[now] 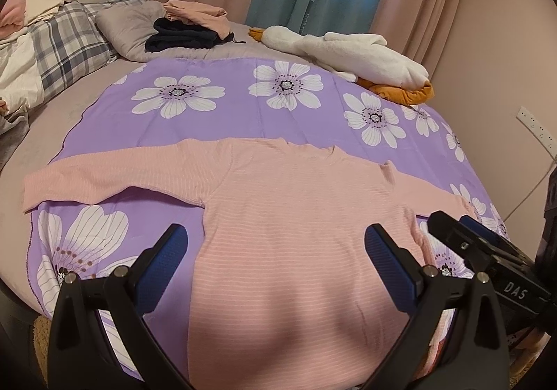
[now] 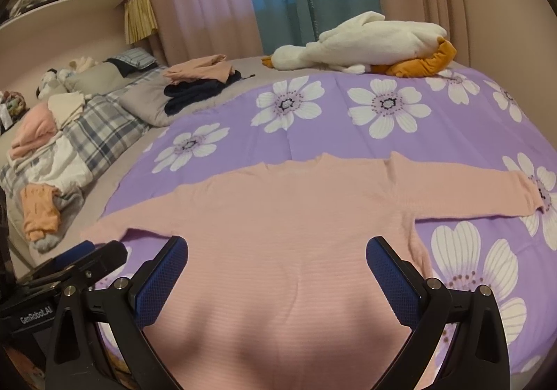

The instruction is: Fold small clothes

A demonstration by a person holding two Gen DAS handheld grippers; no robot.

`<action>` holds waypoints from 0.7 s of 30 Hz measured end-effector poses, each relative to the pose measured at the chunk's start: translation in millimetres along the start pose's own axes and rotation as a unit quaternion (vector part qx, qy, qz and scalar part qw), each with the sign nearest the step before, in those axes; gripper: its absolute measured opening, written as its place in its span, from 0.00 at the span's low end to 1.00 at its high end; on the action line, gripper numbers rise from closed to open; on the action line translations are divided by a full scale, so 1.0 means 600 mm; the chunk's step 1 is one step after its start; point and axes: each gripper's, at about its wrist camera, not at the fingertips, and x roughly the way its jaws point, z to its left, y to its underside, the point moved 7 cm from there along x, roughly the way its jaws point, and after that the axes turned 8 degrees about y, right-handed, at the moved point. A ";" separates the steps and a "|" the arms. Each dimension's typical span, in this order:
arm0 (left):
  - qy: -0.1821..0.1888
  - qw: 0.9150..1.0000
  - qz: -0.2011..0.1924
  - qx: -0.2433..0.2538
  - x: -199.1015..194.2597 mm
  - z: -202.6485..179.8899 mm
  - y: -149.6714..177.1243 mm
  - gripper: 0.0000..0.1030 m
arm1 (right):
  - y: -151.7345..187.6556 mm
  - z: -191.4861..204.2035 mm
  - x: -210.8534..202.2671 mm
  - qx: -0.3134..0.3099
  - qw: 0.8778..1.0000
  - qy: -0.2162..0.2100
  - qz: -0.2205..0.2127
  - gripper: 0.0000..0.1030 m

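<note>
Left wrist view shows the left gripper wide open and empty above the pink top, spread flat just ahead; right gripper likewise. Pinching one layer could drag the purple floral sheet along.

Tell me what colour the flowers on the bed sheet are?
White flowers on a purple sheet, clearest in the right wrist view.

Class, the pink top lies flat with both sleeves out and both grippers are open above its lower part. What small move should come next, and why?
Probably move the left gripper over to the left sleeve and pinch its cuff. The pink top lies flat on the purple floral sheet, nothing is folded yet, and both the left and the right gripper hold nothing.
</note>
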 end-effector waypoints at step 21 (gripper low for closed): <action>-0.007 1.000 0.010 0.007 0.005 -0.010 0.007 0.98 | 0.002 -0.002 0.000 0.000 1.000 0.000 0.000 0.99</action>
